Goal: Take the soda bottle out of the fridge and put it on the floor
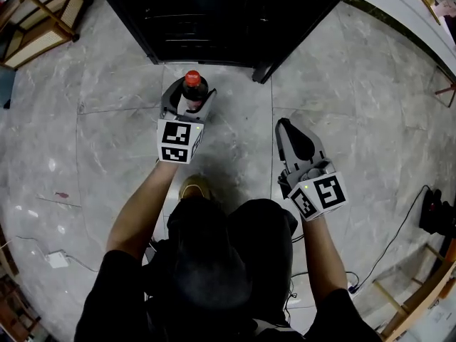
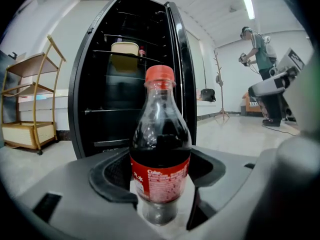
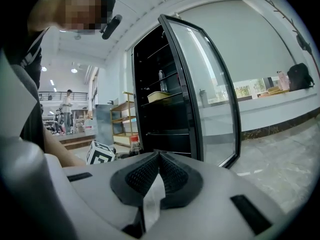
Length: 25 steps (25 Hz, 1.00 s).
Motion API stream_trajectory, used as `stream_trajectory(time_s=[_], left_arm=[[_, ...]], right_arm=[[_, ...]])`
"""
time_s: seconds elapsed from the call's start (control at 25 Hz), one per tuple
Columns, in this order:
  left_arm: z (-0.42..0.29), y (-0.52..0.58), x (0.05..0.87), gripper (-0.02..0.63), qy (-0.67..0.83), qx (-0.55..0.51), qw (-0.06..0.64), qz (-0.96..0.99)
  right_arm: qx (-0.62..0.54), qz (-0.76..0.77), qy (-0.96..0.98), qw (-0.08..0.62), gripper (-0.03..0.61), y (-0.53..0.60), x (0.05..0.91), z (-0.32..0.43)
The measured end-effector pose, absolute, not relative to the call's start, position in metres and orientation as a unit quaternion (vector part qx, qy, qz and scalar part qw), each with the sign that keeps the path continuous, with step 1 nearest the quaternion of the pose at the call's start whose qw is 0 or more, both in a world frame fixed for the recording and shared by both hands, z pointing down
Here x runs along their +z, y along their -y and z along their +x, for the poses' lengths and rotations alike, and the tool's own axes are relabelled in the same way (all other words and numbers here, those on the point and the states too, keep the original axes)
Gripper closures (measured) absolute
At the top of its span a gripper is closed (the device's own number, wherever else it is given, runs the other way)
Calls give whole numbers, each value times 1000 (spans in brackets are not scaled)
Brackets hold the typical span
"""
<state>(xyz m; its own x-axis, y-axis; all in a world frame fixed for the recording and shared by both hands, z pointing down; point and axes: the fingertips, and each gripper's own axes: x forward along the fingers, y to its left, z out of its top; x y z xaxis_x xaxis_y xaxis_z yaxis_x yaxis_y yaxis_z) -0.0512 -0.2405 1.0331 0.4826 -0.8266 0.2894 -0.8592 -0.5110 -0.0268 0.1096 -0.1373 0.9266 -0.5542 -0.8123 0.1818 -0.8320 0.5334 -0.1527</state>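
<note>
The soda bottle (image 1: 193, 85), dark cola with a red cap and red label, stands upright between the jaws of my left gripper (image 1: 191, 95), which is shut on it. In the left gripper view the bottle (image 2: 161, 149) fills the centre, with the pads of that gripper (image 2: 160, 176) around its labelled middle. It is held just in front of the open black fridge (image 1: 214, 20), over the grey marble floor (image 1: 107, 134). My right gripper (image 1: 283, 125) hangs to the right, shut and empty; its pads meet at the tip (image 3: 159, 156).
The fridge's glass door (image 3: 210, 94) swings out to the right. A yellowish container (image 2: 125, 51) sits on a fridge shelf. A wooden shelf cart (image 1: 35, 20) stands at the left. Cables (image 1: 399, 234) and a white adapter (image 1: 57, 258) lie on the floor. A person (image 2: 260, 59) stands far off.
</note>
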Motion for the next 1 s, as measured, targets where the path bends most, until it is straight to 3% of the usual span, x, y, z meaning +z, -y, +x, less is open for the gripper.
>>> stream_trajectory(time_s=[0.4, 1.0], left_arm=[[-49, 230, 1102, 302, 501, 140, 76, 851], [-51, 222, 1106, 301, 506, 122, 65, 851]], right_arm=[[150, 480, 863, 49, 554, 139, 986, 118], [163, 484, 858, 53, 554, 138, 1001, 114]])
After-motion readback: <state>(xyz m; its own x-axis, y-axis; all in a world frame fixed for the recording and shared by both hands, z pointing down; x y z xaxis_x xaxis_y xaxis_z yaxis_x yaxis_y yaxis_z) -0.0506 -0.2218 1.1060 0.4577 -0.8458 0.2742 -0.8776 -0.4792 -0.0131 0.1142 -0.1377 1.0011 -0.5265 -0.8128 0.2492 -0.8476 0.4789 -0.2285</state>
